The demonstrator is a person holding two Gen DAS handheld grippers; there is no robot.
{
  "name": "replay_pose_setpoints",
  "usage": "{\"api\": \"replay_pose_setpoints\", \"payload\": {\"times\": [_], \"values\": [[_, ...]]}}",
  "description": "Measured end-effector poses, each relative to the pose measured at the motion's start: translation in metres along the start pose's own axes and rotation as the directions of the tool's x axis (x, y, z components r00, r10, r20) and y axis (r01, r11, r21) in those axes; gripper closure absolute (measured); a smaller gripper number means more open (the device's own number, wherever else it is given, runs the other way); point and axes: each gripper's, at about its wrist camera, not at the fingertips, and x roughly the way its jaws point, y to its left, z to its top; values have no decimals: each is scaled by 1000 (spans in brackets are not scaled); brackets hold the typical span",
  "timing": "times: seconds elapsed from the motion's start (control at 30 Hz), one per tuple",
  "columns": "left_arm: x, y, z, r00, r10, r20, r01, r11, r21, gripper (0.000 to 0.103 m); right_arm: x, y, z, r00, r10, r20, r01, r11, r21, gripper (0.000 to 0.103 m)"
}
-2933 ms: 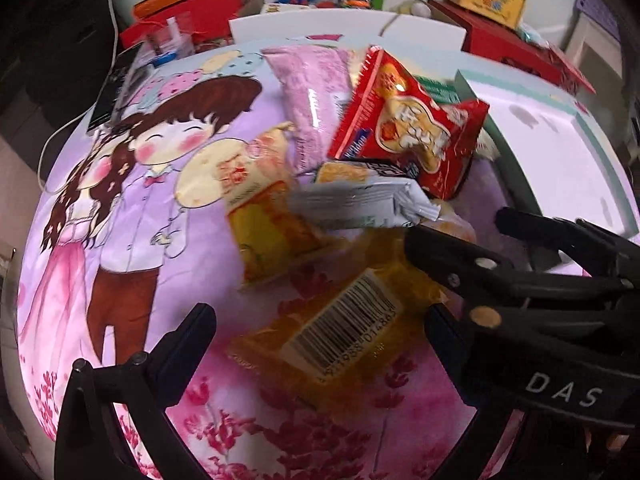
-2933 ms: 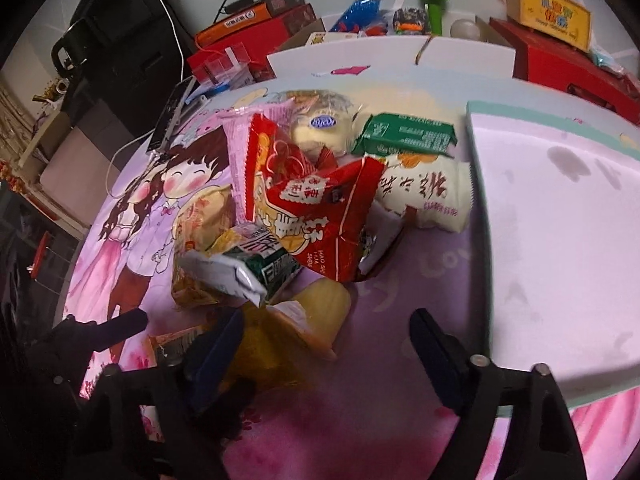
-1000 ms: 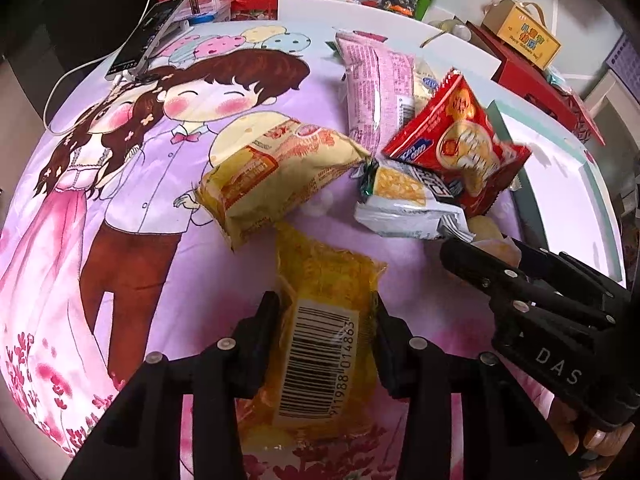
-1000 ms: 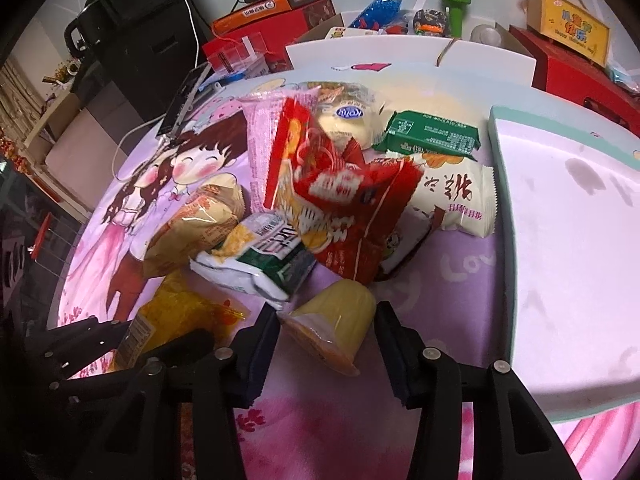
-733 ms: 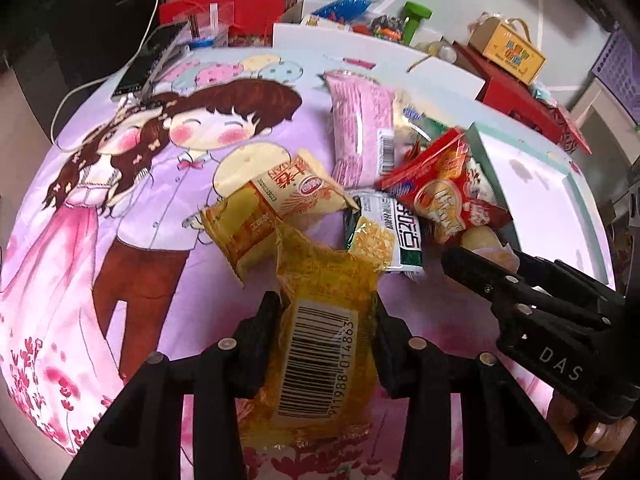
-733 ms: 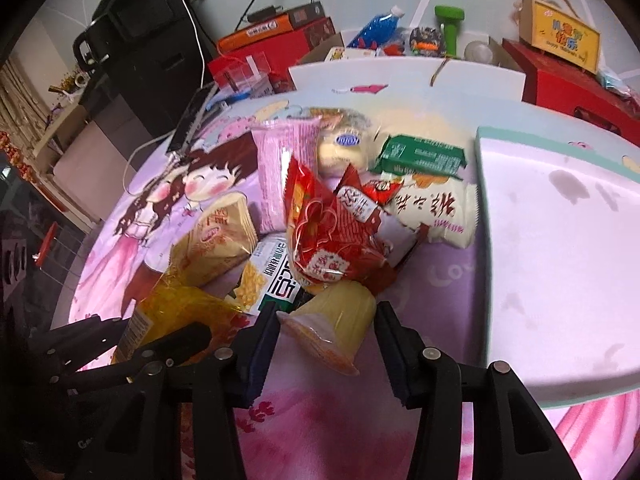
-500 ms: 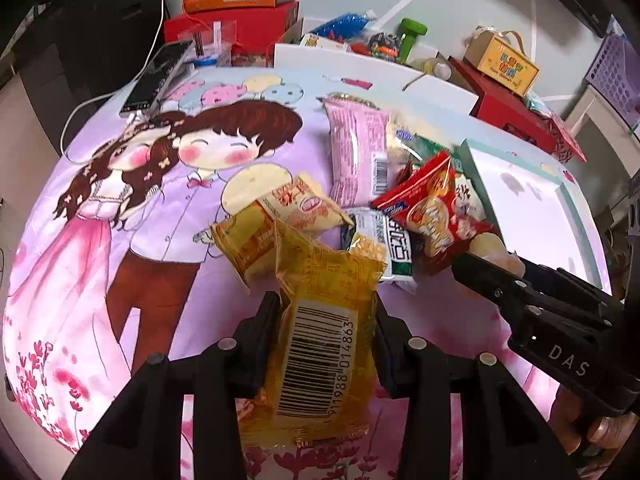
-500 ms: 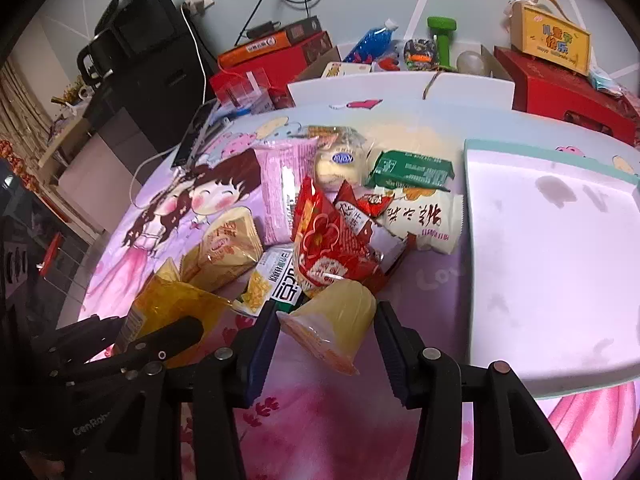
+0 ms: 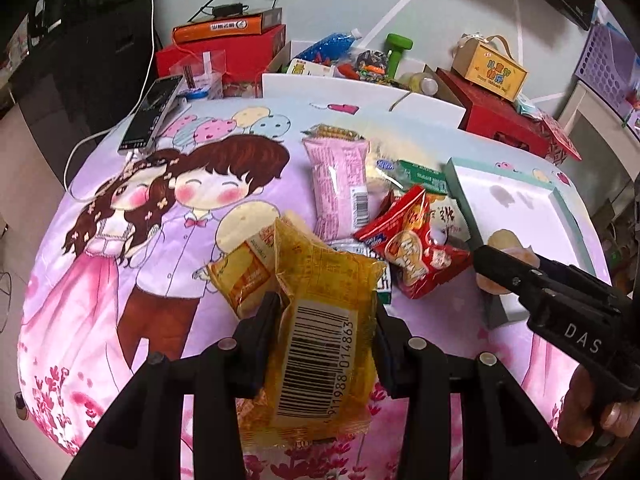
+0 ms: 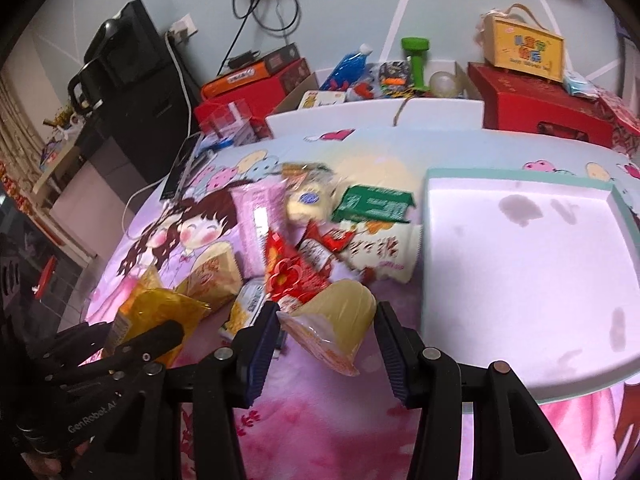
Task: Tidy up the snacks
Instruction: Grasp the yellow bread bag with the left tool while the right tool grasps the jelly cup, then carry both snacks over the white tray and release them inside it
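My left gripper (image 9: pixel 324 320) is shut on a yellow snack bag (image 9: pixel 320 320) with a barcode and holds it above the cartoon tablecloth. My right gripper (image 10: pixel 326 332) is shut on a pale yellow jelly cup (image 10: pixel 336 324), also lifted; it shows in the left wrist view (image 9: pixel 506 246) beside the white tray (image 9: pixel 516 216). A pile of snacks lies between: a red bag (image 9: pixel 416 252), a pink packet (image 9: pixel 340 184), a green packet (image 10: pixel 374 204), a white bag (image 10: pixel 380 256) and a yellow-orange bag (image 9: pixel 244 272). The tray (image 10: pixel 520 264) lies right of the pile.
A phone (image 9: pixel 154 112) on a cable lies at the table's far left edge. Red boxes (image 10: pixel 540 100), a yellow carton (image 10: pixel 524 44), a white box wall (image 10: pixel 372 116) and a green dumbbell (image 10: pixel 416 60) crowd the back. The round table drops off at left and front.
Both grippers closed on their snacks and rose away from the table. The yellow bag and jelly cup came up with them; the view of the table widened.
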Motion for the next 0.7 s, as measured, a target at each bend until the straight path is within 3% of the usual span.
{"api": "replay_pose_setpoints", "payload": {"times": [0.4, 0.7], "values": [[8, -60, 32, 1000, -26, 2, 26, 991, 128, 59, -25, -72, 14, 993, -106, 47, 97, 982, 161, 51], [21, -136, 52, 994, -107, -15, 107, 957, 271, 59, -48, -150, 9, 968, -242, 67, 205, 915, 348, 51]]}}
